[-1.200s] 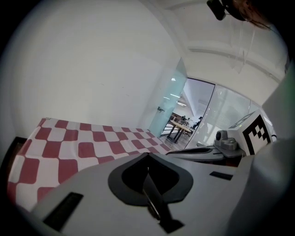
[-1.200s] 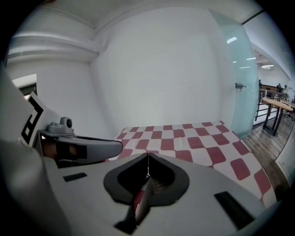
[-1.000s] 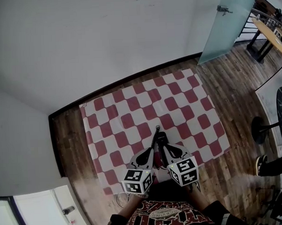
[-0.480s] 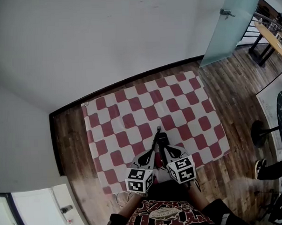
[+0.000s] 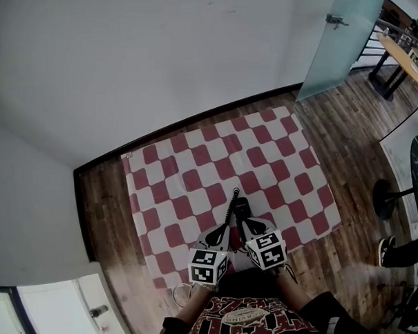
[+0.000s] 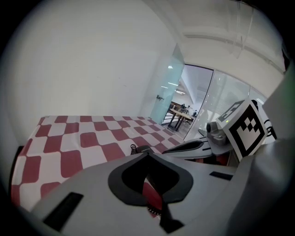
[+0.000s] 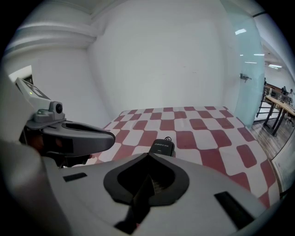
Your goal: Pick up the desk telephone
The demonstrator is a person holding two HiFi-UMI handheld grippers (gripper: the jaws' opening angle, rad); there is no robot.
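Left gripper (image 6: 147, 154): both fingers are closed flat against each other, tips meeting, with nothing gripped between them. Right gripper (image 7: 148, 155): same condition, fingers fully together and empty. The desk telephone (image 7: 161, 147), a small black unit, lies on the red-and-white checked cloth (image 7: 198, 123) directly ahead of the right fingertips and close to them; in the right gripper view its near end is cut off by the closed tips. From the left fingertips the telephone sits ahead and slightly to the right, and only its dark top edge shows above them in the left gripper view. Whether either pair of tips touches the telephone cannot be determined. The coiled cord (image 5: 231, 200) lies along the telephone's left side, between it and the line of the left fingers, and reaches a little beyond its far end. The two grippers are side by side and angled downward, their tips converging toward the telephone; the right gripper lies just beside the left fingers, on their right. Each gripper carries its marker cube (image 5: 206, 265) at the rear, behind the fingers. The cloth extends well beyond the fingertips toward a white wall (image 5: 156, 54) and rests on a wooden floor (image 5: 345, 115). A glass door (image 5: 331, 40) stands far ahead and to the right of the right fingers
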